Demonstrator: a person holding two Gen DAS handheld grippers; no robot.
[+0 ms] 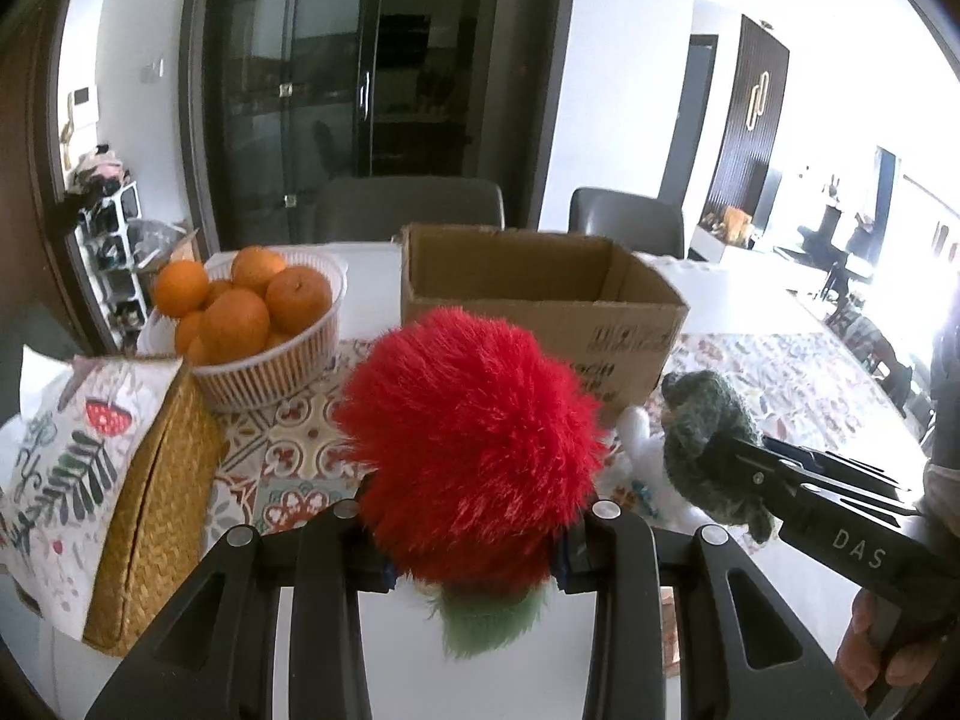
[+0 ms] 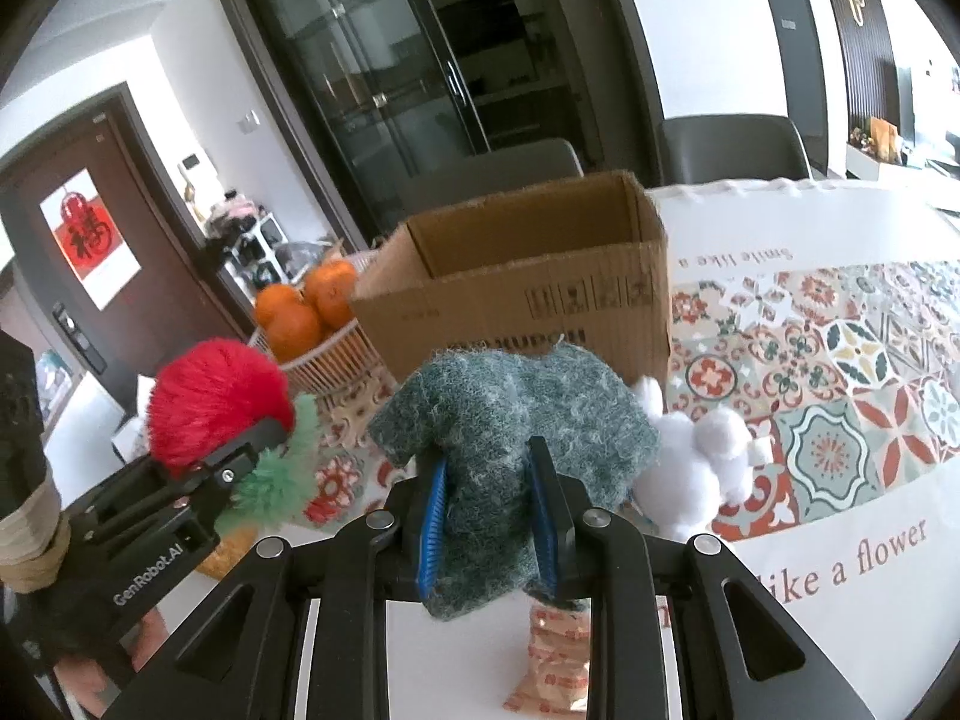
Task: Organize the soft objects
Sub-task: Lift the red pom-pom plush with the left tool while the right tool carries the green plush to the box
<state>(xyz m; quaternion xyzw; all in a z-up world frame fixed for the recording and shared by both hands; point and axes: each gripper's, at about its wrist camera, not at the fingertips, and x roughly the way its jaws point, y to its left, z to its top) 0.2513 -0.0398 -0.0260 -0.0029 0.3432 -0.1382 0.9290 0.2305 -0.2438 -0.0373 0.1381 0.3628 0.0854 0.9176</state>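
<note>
Patterned tablecloth [image 2: 840,396] is spread under everything, an open brown cardboard box [image 2: 540,300] standing behind. A fluffy red-and-green plush [image 1: 474,450] is clamped in the left gripper [image 1: 474,564], red end forward, its lower part hidden. A grey-green knitted toy [image 2: 516,420] is pinched upright in the right gripper [image 2: 492,516], half covering a white plush [image 2: 696,468].
</note>
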